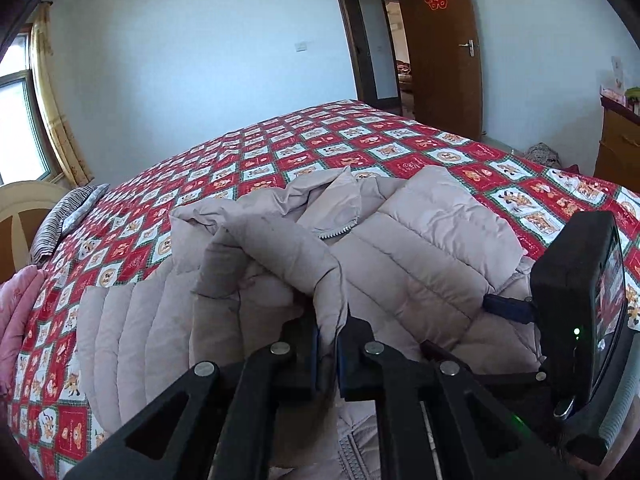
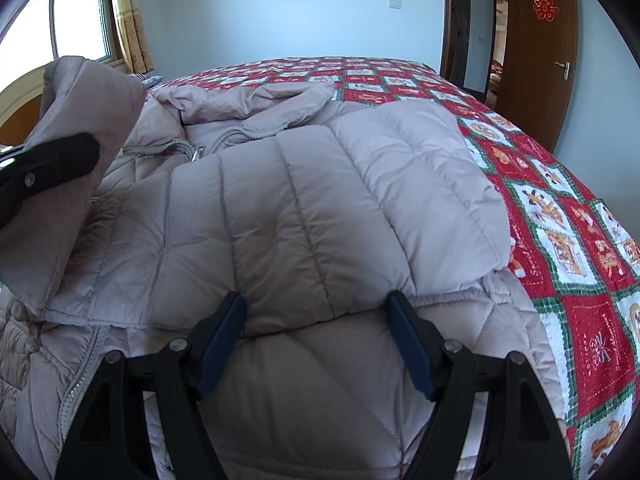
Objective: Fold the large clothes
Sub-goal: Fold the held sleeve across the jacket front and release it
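Observation:
A large beige quilted down jacket (image 1: 420, 248) lies spread on the bed. My left gripper (image 1: 328, 344) is shut on a raised fold of the jacket's sleeve or hem (image 1: 280, 252) and holds it above the rest. In the right wrist view the jacket (image 2: 304, 208) fills the middle, with one sleeve folded across its front. My right gripper (image 2: 316, 320) is open, its blue pads (image 2: 408, 344) resting over the folded sleeve's lower edge. The left gripper (image 2: 52, 168) shows at the left there, holding the lifted fabric (image 2: 80, 112).
The bed has a red, white and green patterned cover (image 1: 280, 148). A pink garment (image 1: 16, 312) lies at the bed's left edge, a striped pillow (image 1: 64, 220) near the headboard. A brown door (image 1: 444, 48) and a wooden cabinet (image 1: 620, 148) stand at the right.

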Motion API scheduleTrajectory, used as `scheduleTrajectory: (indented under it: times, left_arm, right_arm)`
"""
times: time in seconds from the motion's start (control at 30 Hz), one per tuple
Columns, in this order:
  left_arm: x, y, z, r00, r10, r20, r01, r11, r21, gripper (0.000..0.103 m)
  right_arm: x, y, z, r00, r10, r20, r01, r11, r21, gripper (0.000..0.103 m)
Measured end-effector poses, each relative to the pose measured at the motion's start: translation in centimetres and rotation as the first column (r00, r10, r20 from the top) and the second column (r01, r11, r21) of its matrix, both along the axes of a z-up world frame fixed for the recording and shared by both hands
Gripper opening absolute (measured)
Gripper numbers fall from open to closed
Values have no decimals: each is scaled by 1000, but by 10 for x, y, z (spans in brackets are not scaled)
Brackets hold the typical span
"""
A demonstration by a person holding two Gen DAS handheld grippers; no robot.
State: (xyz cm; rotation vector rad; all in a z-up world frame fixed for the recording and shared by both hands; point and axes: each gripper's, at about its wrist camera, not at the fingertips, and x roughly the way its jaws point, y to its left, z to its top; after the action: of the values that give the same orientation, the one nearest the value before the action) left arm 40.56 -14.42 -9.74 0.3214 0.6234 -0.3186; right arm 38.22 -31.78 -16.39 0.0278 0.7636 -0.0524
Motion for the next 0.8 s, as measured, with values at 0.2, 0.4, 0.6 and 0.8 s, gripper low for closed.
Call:
scheduleTrajectory:
  times: [0.2, 0.4, 0.6, 0.8]
  left_arm:
    - [-7, 15, 14, 992, 64, 106, -62, 998, -27, 96]
    - [2, 37, 15, 987, 115, 113, -113, 993, -26, 96]
    - [18, 112, 9, 949, 276, 150, -283, 959, 28, 96]
    - [56, 187, -19, 901, 428, 65, -431, 902, 33, 96]
  right_arm:
    - [0, 1, 0, 1000, -1, 0, 1, 1000, 2, 77]
    - [0, 0, 0, 1000, 0, 0, 0, 1000, 4, 77]
    - [-18, -25, 17, 997, -57, 58, 48, 988, 147, 77]
    - [-19, -1, 58, 994, 10, 104, -28, 984, 174, 76]
